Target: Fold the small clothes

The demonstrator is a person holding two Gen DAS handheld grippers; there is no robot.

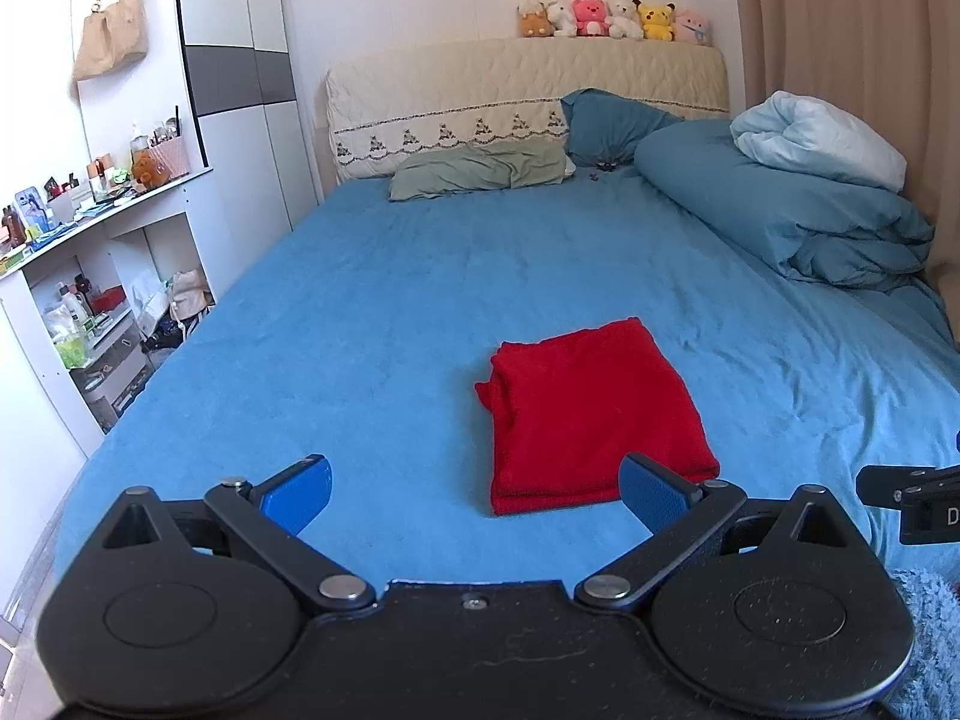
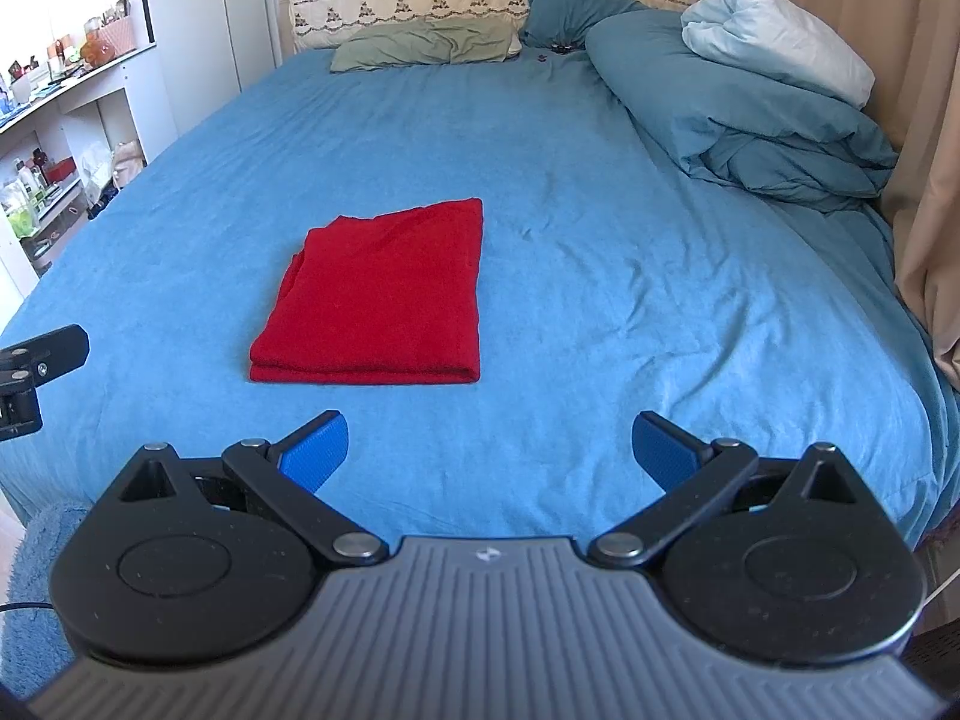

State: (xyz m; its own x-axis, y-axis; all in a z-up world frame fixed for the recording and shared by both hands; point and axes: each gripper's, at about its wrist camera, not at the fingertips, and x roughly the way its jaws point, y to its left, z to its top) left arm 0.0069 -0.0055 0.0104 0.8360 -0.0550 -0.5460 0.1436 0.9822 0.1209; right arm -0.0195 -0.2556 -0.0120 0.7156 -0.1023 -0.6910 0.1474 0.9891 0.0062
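Left wrist view: red cloth (image 1: 594, 414) folded into a neat rectangle on the blue bed sheet (image 1: 360, 312), lying flat near the foot of the bed, layered edges stacked along the near side and a little loose bunching at the far-left corner. Left gripper (image 1: 474, 495) held low over the sheet just short of the cloth, jaws spread wide, nothing between the blue pads (image 1: 300, 495); right pad overlapping the cloth's near corner in the picture, though contact cannot be told. Right wrist view: same cloth (image 2: 384, 294) ahead and to the left, right gripper (image 2: 489, 450) likewise wide open and empty, hovering over bare sheet (image 2: 600, 240) and apart from the cloth. Probably a finished fold, judging by the squared shape and both tools backed off toward the bed's edge; possibly one more fold or a smoothing of the bunched corner left. Placed mid-bed most likely for open flat room on every side. Soft, slightly wrinkled sheet, likely to grip fabric and drag with it. Beyond: green pillow (image 1: 480, 171), dark blue pillow (image 1: 612, 123), rolled duvet (image 1: 798, 210) with a pale blanket (image 1: 816, 138) on top, quilted headboard (image 1: 522, 96) lined with plush toys (image 1: 612, 19), cluttered shelves (image 1: 90, 276) and a hanging handbag (image 1: 111, 30) at left, curtain (image 2: 918, 120) at right.
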